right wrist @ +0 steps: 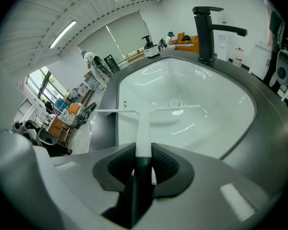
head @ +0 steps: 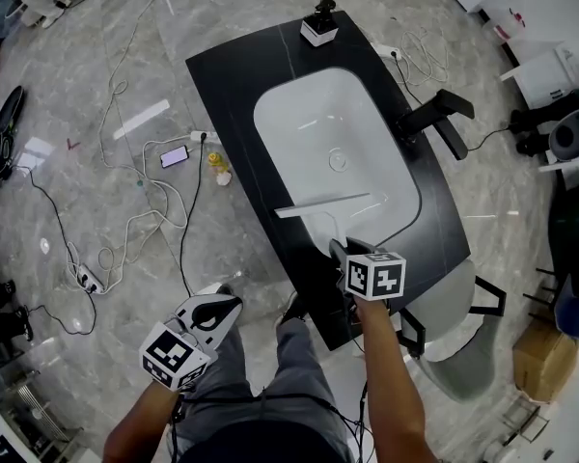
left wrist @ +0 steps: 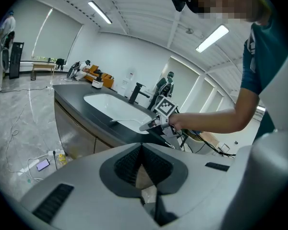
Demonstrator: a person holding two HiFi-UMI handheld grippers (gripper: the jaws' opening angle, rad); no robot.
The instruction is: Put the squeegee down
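The white squeegee [head: 318, 204] hangs over the near end of the white sink [head: 314, 114], its blade lying crosswise. My right gripper [head: 336, 249] is shut on its handle, at the counter's near edge. In the right gripper view the handle [right wrist: 143, 138] runs straight out from between the pads of my right gripper [right wrist: 143, 150], and the blade [right wrist: 182, 108] sits above the basin [right wrist: 216, 99]. My left gripper [head: 222, 307] hangs low beside the person's leg, away from the counter. In the left gripper view the pads of my left gripper [left wrist: 142, 145] meet with nothing between them.
The sink is set in a black counter [head: 232, 75] with a black faucet [head: 434, 119] on its right side and a small device [head: 318, 27] at the far end. A phone [head: 174, 155] and cables [head: 125, 230] lie on the floor to the left. A grey chair [head: 463, 345] stands at the right.
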